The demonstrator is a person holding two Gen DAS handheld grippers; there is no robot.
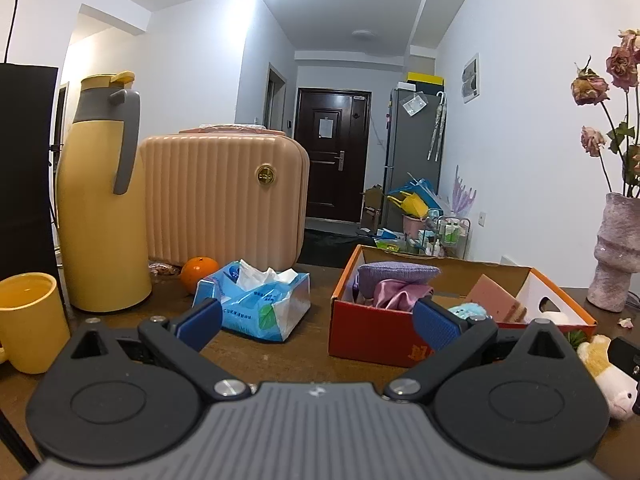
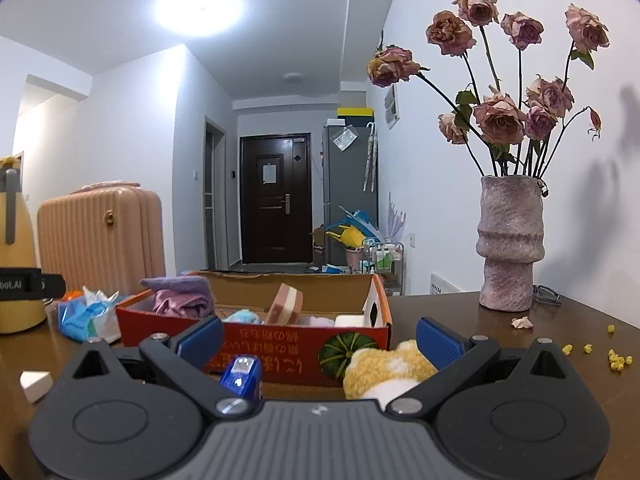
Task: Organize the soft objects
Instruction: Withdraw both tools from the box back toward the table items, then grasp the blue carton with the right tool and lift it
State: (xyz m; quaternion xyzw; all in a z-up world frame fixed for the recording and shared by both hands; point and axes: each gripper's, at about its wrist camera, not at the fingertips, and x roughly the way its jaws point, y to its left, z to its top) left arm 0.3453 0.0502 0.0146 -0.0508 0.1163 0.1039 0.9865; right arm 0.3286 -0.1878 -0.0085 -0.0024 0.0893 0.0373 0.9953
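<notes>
Two grippers are seen over a brown table (image 1: pixel 280 356). The left gripper (image 1: pixel 316 322) is held with its jaws spread wide, and nothing is held between them. It is pointed at the gap between a blue tissue pack (image 1: pixel 254 300) and an orange cardboard box (image 1: pixel 400 332). The right gripper (image 2: pixel 318 338) is also held with its jaws spread wide. A yellow and white plush toy (image 2: pixel 384 368) is seen lying on the table between those jaws, close to the right finger, but it is not pinched. The toy is placed just in front of the box (image 2: pixel 280 344), outside it. A small blue thing (image 2: pixel 242 376) is seen near the left finger of that gripper; what it is cannot be told.

Many soft things are already kept in the box. A purple cloth (image 1: pixel 396 274) is laid on top of a shiny pink cloth (image 1: pixel 400 294) at the left end. A small light blue fluffy toy (image 1: pixel 470 312) and a pink sponge block (image 1: pixel 494 294) are placed in the middle part.

A yellow jug (image 1: pixel 102 216), a yellow cup (image 1: pixel 30 320), a pink case (image 1: pixel 222 196) and an orange fruit (image 1: pixel 198 274) are stood on the left side of the table. A vase (image 2: pixel 510 240) of dried roses (image 2: pixel 500 116) is stood on the right side.
</notes>
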